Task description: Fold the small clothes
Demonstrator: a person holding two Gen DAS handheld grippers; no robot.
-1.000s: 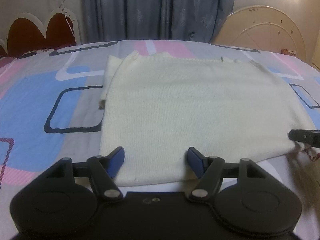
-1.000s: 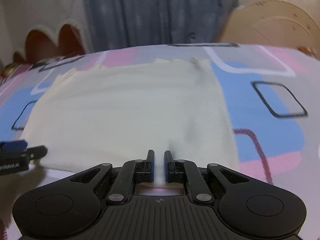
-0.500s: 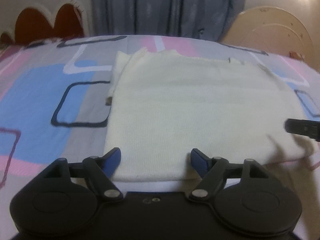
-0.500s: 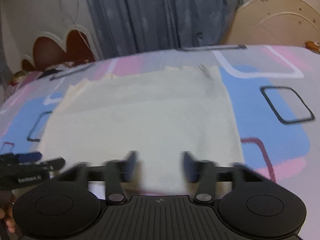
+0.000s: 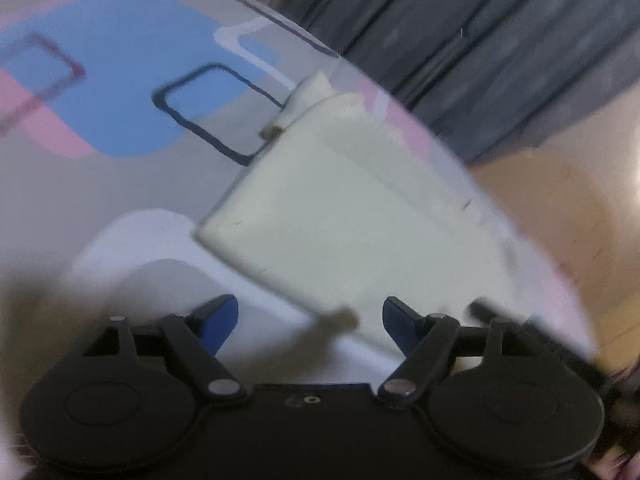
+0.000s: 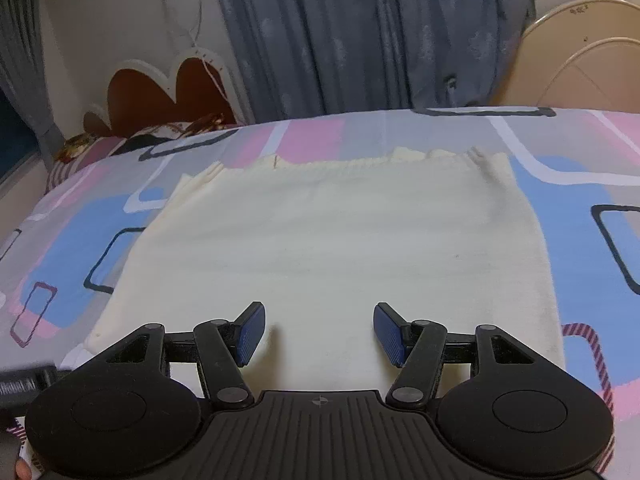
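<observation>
A cream knitted garment (image 6: 332, 248) lies folded flat as a rectangle on the patterned bedsheet (image 6: 80, 240). My right gripper (image 6: 319, 334) is open and empty, just above the garment's near edge. The left wrist view is tilted and blurred; the garment (image 5: 352, 224) shows there slanted, with its near corner pointing at the camera. My left gripper (image 5: 310, 320) is open and empty, above the sheet at that near corner. Part of the left gripper also shows at the left edge of the right wrist view (image 6: 28, 378).
The sheet (image 5: 112, 92) has blue, pink and grey shapes. A grey-blue curtain (image 6: 360, 32) hangs behind the bed. A red and white headboard (image 6: 160, 92) stands at the back left, a beige rounded board (image 6: 580, 52) at the back right.
My right gripper has opened from shut and let go of the garment's near edge. My left gripper has rolled and swung fast, so its view is now tilted and blurred.
</observation>
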